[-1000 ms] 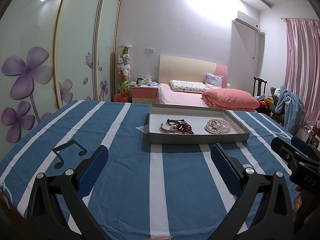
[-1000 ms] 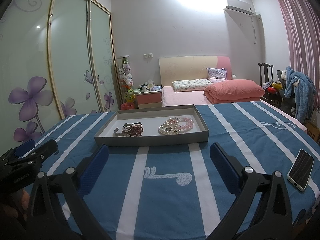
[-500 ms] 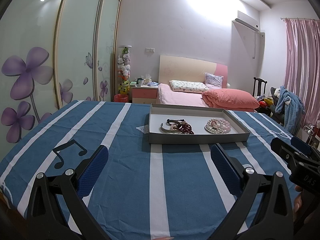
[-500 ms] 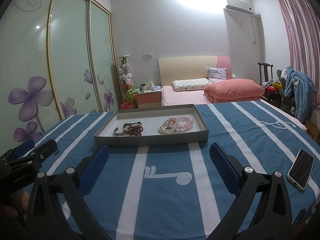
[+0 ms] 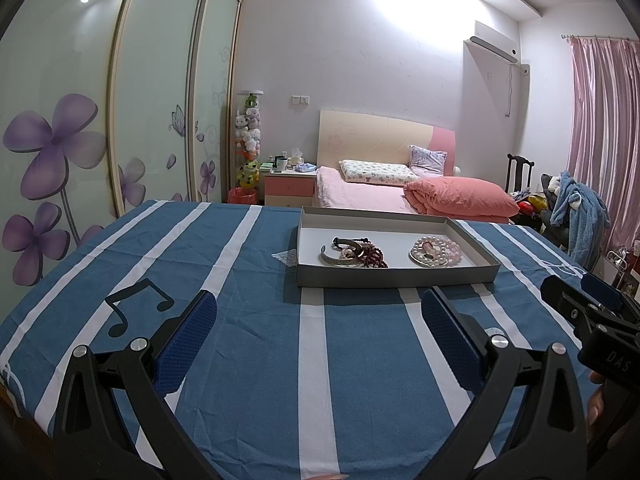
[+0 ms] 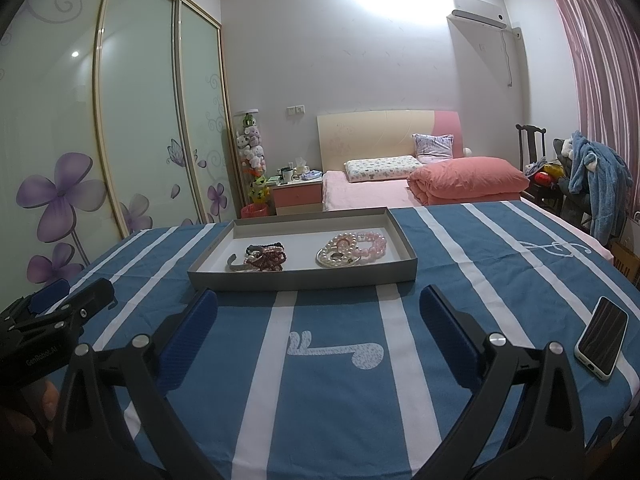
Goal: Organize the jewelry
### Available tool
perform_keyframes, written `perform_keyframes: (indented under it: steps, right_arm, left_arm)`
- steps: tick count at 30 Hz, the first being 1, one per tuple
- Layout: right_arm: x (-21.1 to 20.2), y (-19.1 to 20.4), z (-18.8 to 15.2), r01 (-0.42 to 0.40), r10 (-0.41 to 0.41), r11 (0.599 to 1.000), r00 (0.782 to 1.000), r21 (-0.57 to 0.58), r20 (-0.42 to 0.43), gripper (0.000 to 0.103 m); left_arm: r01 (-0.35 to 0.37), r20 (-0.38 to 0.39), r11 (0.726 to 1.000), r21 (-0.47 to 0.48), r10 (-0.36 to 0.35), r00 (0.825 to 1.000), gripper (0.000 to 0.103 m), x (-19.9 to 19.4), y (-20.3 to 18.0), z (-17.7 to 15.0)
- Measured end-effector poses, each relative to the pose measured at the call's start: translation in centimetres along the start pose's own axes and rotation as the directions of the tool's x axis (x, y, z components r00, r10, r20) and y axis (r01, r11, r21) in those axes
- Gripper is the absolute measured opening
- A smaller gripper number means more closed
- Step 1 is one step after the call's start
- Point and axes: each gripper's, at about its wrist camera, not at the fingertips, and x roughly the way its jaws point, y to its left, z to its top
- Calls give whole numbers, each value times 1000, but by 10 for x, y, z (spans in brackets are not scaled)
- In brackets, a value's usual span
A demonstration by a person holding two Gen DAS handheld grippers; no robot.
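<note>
A shallow grey tray (image 5: 396,278) (image 6: 304,280) sits on the blue striped tablecloth. Inside it lie a silver bangle with dark red beads (image 5: 354,254) (image 6: 262,260) on the left and a pile of pearl and pink bead bracelets (image 5: 436,251) (image 6: 352,249) on the right. My left gripper (image 5: 318,320) is open and empty, well short of the tray. My right gripper (image 6: 318,320) is open and empty, also short of the tray. Each gripper shows at the edge of the other's view.
A phone (image 6: 602,338) lies on the cloth at the right. A small clear packet (image 5: 285,256) lies by the tray's left side. A bed (image 5: 400,192), nightstand and wardrobe stand beyond the table.
</note>
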Motion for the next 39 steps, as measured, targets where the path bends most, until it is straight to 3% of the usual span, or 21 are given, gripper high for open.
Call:
perform_keyframes:
  steps: [39]
  right_arm:
    - [1, 1, 0, 0, 0, 1000, 1000, 2, -3, 99]
  left_arm:
    - [-1, -2, 1000, 0, 1, 1000, 101, -1, -1, 1]
